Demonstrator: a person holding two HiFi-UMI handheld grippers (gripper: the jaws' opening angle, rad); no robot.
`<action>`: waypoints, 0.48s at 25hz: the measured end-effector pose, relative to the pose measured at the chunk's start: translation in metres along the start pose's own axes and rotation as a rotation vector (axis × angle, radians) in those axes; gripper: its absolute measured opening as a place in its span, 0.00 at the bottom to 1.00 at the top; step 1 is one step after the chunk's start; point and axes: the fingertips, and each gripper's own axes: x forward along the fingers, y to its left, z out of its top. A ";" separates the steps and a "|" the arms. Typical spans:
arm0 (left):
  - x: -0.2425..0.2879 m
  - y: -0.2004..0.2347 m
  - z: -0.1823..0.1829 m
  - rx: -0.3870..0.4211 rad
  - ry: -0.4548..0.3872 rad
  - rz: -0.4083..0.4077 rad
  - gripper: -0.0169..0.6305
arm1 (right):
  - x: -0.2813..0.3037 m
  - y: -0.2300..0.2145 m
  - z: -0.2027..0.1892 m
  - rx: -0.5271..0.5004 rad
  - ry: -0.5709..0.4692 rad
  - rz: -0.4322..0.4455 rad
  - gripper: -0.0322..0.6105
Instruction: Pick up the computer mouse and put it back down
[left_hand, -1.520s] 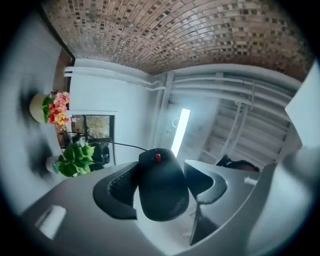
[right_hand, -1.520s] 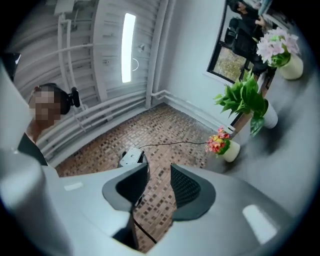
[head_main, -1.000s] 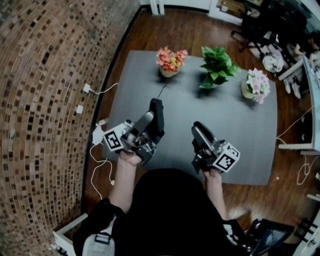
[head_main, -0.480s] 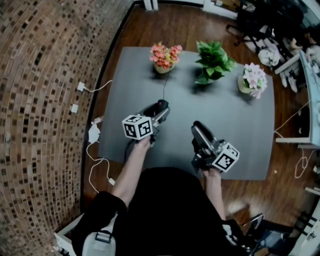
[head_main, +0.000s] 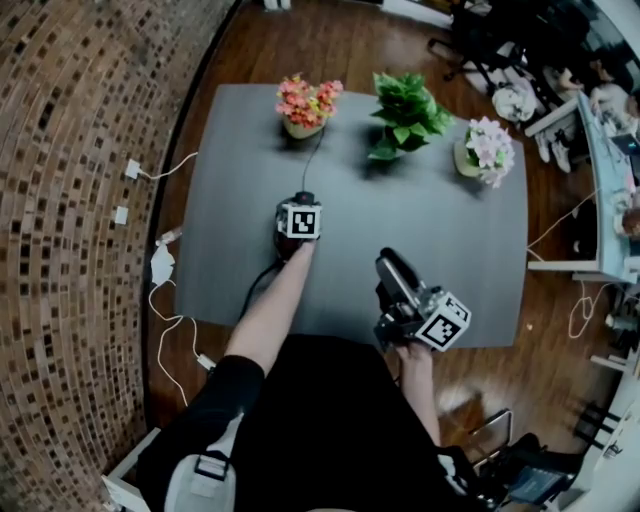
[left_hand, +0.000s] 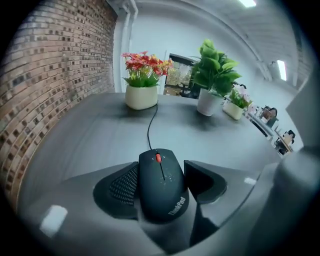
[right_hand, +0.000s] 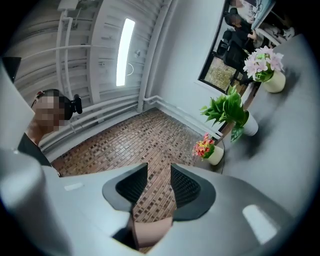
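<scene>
A black wired mouse (left_hand: 161, 182) with a red scroll wheel lies on the grey table (head_main: 450, 230), its cable (head_main: 312, 160) running toward the flower pot. My left gripper (left_hand: 161, 170) points steeply down over it with a jaw on each side of the mouse; its pads do not squeeze it, and a thin gap shows on the right. From the head view the left gripper (head_main: 297, 205) covers most of the mouse. My right gripper (head_main: 392, 265) hangs above the table's near edge. In its own view the right gripper (right_hand: 159, 182) is open and empty, aimed at the brick wall.
Three pots stand along the table's far edge: orange-pink flowers (head_main: 305, 105), a green plant (head_main: 403, 112) and pale pink flowers (head_main: 483, 150). A brick wall (head_main: 70, 200) runs along the left, with white cables (head_main: 165, 265) on the wooden floor beside it.
My left gripper dropped from a raised spot near my body forward and down onto the table, rolling over, and now straddles the mouse. The right gripper stayed nearly in place.
</scene>
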 end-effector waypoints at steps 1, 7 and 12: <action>0.005 0.001 -0.001 0.005 0.009 0.022 0.47 | -0.001 0.001 0.000 0.000 0.000 -0.006 0.24; 0.015 0.004 -0.006 0.018 0.015 0.116 0.47 | -0.003 0.001 -0.004 -0.008 0.015 -0.019 0.24; 0.012 -0.004 -0.006 -0.029 -0.049 -0.017 0.53 | 0.007 0.004 -0.007 -0.001 0.029 0.003 0.24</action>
